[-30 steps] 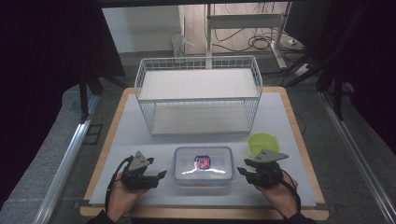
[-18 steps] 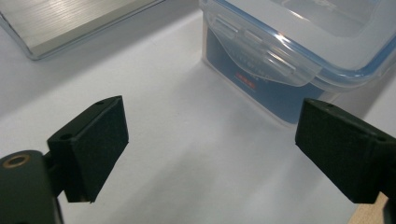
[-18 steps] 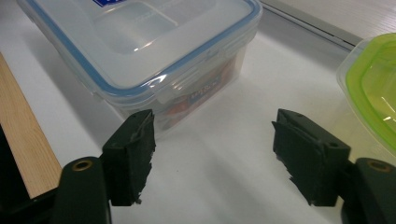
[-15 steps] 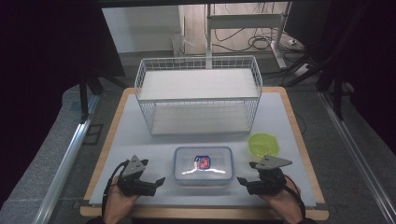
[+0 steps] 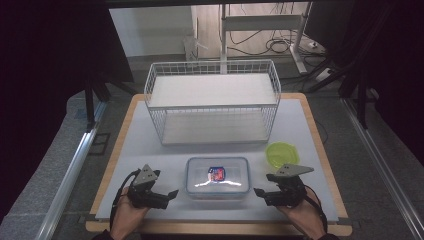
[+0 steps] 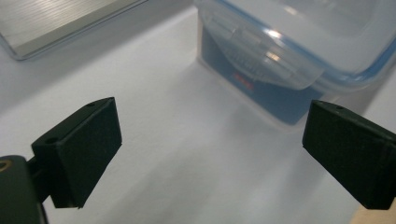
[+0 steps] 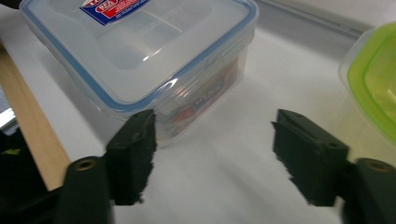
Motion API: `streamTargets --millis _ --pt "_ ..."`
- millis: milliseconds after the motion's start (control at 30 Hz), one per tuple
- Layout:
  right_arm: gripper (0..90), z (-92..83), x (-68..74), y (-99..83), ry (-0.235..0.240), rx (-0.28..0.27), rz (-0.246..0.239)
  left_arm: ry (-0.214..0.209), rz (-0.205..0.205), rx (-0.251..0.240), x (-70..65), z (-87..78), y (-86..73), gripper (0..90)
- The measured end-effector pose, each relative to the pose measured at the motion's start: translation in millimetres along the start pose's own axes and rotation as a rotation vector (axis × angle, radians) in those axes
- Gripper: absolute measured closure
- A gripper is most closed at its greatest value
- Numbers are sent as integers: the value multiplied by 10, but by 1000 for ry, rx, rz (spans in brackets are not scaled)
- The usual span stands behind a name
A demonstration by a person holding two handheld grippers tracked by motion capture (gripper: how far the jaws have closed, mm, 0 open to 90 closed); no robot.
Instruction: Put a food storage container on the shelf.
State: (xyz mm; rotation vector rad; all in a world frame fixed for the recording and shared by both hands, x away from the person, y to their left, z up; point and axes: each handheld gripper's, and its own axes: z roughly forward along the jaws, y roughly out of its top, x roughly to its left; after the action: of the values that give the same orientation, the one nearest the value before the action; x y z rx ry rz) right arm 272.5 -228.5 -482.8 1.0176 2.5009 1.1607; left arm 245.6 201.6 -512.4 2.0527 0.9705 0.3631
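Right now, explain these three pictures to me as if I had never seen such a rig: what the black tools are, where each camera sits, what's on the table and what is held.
A person holds a hand tool with two black jaws in each hand: the left gripper and the right gripper. The high view looks down from above the person's side. The other two cameras ride on the grippers and look along their jaws. On the white table lie a clear lidded container between the grippers, a small green container and a white wire rack farther back. Both grippers are open and hold nothing; the left's jaws have just been opening, the right's have just been closing a little, with nothing between them.
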Motion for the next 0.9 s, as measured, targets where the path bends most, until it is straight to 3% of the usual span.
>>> streamTargets --millis 133,400,600,800,900 --pt "382 -14 -8 53 15 18 22 -2 -3 4 -10 -19 78 58" --pt "326 17 38 205 62 7 27 -138 -57 -49 -10 23 301 45" --pt "241 167 33 282 88 7 38 -208 -85 4 6 237 377 35" --pt "170 355 50 349 127 52 56 -272 -111 57 19 465 431 21" --pt "153 406 30 365 144 54 85 -323 -135 68 27 541 441 12"
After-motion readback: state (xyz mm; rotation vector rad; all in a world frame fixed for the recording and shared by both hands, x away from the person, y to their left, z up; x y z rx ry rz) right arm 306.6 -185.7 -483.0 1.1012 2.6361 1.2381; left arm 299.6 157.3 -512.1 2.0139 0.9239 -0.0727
